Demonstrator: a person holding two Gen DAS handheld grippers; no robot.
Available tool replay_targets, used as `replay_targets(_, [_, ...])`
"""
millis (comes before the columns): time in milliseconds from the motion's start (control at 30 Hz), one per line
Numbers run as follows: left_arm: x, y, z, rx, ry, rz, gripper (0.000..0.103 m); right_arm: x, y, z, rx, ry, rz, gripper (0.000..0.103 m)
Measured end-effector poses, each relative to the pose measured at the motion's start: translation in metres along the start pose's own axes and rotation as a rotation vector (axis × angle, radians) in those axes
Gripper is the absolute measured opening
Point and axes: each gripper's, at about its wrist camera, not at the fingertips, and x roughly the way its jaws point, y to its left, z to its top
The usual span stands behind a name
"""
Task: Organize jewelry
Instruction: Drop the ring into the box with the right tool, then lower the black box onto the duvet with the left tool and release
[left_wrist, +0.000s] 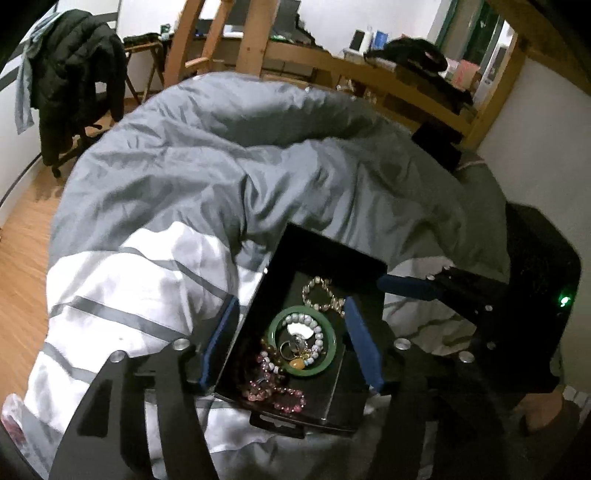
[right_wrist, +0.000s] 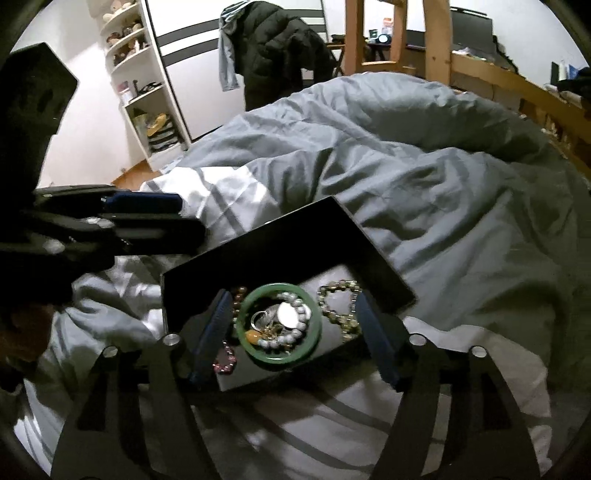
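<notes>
An open black jewelry box (left_wrist: 325, 254) lies on the bed, its lid raised at the far side. Inside lie a green bangle (left_wrist: 274, 329), a white bead bracelet (left_wrist: 314, 325), a gold-clear bead bracelet (left_wrist: 325, 295), pink bead bracelets (left_wrist: 273, 395) and rings. My left gripper (left_wrist: 290, 328) is open above the box, blue fingers either side of the bangle. My right gripper (right_wrist: 291, 314) is open too, straddling the green bangle (right_wrist: 314, 339); the gold bracelet (right_wrist: 338, 306) lies by its right finger. The right gripper (left_wrist: 413, 286) shows in the left view, the left gripper (right_wrist: 147, 218) in the right view.
The box (right_wrist: 280, 243) rests on a rumpled grey and white striped duvet (left_wrist: 229, 173). A wooden bed frame (left_wrist: 369, 77) runs behind. A chair with a dark jacket (left_wrist: 77, 74) stands on the wood floor at left. White shelves (right_wrist: 144, 85) stand by the wall.
</notes>
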Motion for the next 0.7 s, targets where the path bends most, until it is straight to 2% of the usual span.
replay_targets(67, [-0.014,0.001,0.002,-0.015,-0.039,0.009,0.079,-0.013,-0.002,0.001,0.009,-0.029,-0.034,0.084])
replay_targets(100, [-0.022,0.001,0.003,-0.023,-0.058,0.014,0.082,-0.022,-0.002,0.003,0.015,-0.047,-0.053,0.093])
replay_targets(167, [-0.042,-0.003,0.007,-0.015,-0.116,0.050,0.091,-0.038,-0.001,0.006,0.030,-0.080,-0.087,0.097])
replay_targets(233, [-0.062,-0.011,0.010,0.009,-0.155,0.105,0.091,-0.056,0.004,0.010,0.037,-0.096,-0.098,0.099])
replay_targets(433, [-0.110,-0.027,0.012,0.031,-0.190,0.132,0.092,-0.100,0.028,0.015,0.049,-0.096,-0.142,0.099])
replay_targets(567, [-0.138,-0.037,-0.001,0.075,-0.188,0.187,0.092,-0.121,0.044,0.009,0.112,-0.054,-0.145,0.099])
replay_targets(700, [-0.156,-0.034,-0.022,0.077,-0.183,0.246,0.092,-0.124,0.060,-0.005,0.161,0.009,-0.167,0.099])
